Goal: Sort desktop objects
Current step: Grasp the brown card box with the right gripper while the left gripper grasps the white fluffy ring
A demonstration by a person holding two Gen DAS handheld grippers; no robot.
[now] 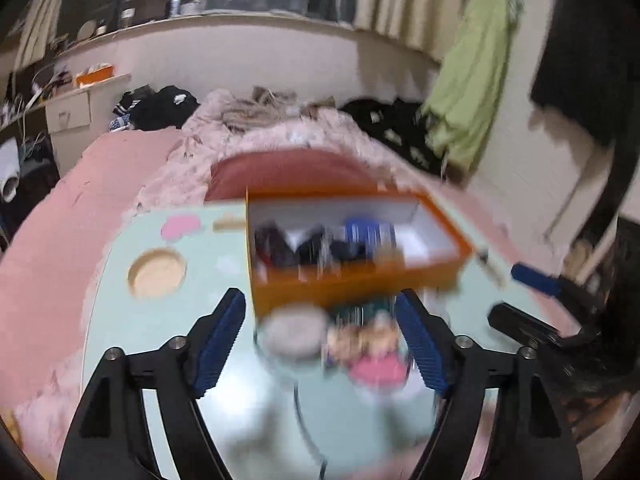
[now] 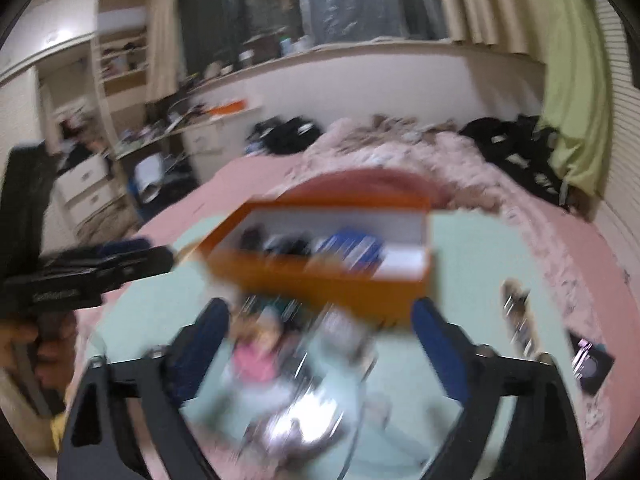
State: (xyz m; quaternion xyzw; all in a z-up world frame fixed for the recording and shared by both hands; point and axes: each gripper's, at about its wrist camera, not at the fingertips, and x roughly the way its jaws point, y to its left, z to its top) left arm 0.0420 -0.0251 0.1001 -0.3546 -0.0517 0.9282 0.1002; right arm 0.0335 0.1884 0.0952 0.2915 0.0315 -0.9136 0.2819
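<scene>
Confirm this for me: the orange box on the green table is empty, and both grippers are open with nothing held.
Not empty. The orange box on the green table already holds dark and blue items, as the left wrist view shows, though blur hides what they are. The rest stands: the left gripper and right gripper are open, nothing held.

Both cameras sit just behind their own gripper fingers and look forward and down along them, over a pale green table point(image 1: 168, 332) toward a bed and a window wall behind. The left wrist view sees the orange box point(image 1: 352, 284) from its left front, quite near, with the right gripper point(image 1: 532, 304) at its right edge. The right wrist view sees the same orange box point(image 2: 320, 280) from the right, with the left gripper point(image 2: 100, 264) at its left edge. Both views are blurred
</scene>
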